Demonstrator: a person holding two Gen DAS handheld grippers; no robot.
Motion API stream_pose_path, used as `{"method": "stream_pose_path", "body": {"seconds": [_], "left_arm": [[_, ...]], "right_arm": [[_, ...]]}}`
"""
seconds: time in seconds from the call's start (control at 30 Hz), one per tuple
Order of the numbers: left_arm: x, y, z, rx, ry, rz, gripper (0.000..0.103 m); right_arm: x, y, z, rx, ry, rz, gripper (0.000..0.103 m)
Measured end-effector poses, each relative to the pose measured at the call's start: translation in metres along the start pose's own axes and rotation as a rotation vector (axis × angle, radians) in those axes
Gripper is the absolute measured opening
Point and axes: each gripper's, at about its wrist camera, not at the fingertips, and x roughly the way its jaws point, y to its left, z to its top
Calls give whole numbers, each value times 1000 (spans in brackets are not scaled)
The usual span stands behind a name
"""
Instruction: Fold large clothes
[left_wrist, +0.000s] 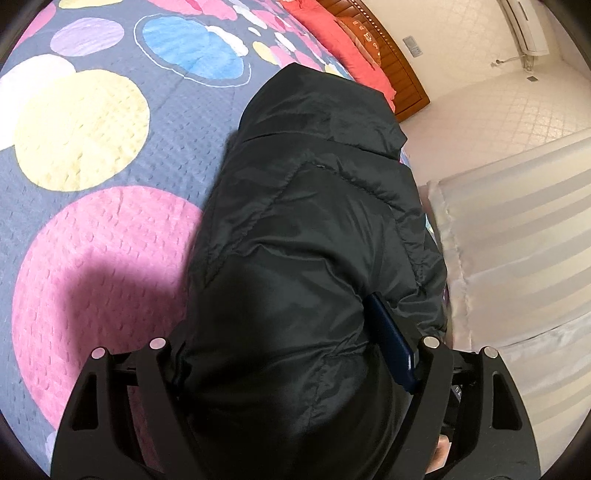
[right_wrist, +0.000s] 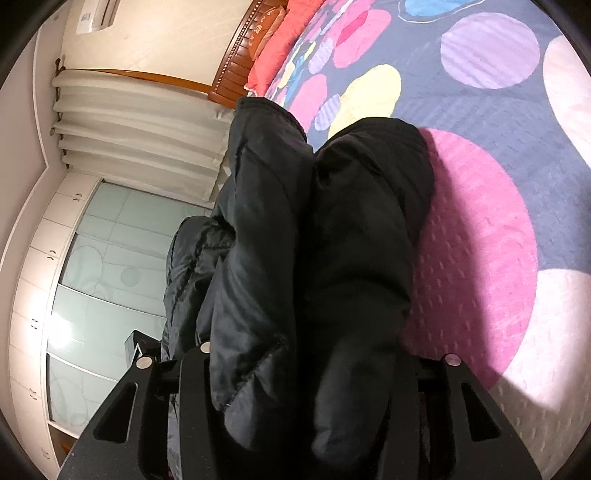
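Observation:
A black puffer jacket (left_wrist: 310, 221) lies on the bed and fills the middle of both views. In the left wrist view my left gripper (left_wrist: 295, 354) has jacket fabric bunched between its fingers; one blue finger pad (left_wrist: 391, 350) shows against the cloth. In the right wrist view the jacket (right_wrist: 332, 240) is bunched in thick folds and drapes over my right gripper (right_wrist: 306, 369), hiding both fingertips. Part of the jacket hangs past the bed's edge at the left (right_wrist: 192, 266).
The bed has a grey quilt (left_wrist: 110, 147) with big pink, yellow and blue circles. Red pillows (left_wrist: 343, 44) and a wooden headboard (left_wrist: 399, 62) stand at the far end. Pale curtains (right_wrist: 140, 125), a glass-door wardrobe (right_wrist: 92, 295) and a wall air conditioner (left_wrist: 524, 26) are beside the bed.

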Motion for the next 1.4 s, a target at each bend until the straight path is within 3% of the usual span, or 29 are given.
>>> {"method": "stream_pose_path", "body": {"seconds": [0.1,0.3,0.53,0.77,0.83,0.93,1.0,1.4], "left_arm": [[-2,5,-1,-11,4,-20,80],[-24,13,-8,-22,-16,-58,86],[-51,38,-45,-17,19,-133,93],[-47,40,-75,15,49,-202,96],[-45,32,-78,30,31,-166,94],[-50,22,-83,62,16,-134,85],[-55,15,-87,79,15,-123,83],[-78,15,-109,71,21,-81,82]], "right_arm": [[-3,2,1,-20,-16,-64,60],[-27,7,-10,-57,-33,-104,70],[-60,1,-49,-74,-31,-97,79],[-59,1,-86,-144,14,-134,81],[-59,2,-87,-133,12,-137,74],[-61,4,-89,-124,15,-137,50],[-66,7,-94,-137,14,-144,45],[-82,19,-120,-115,33,-117,43]]}}
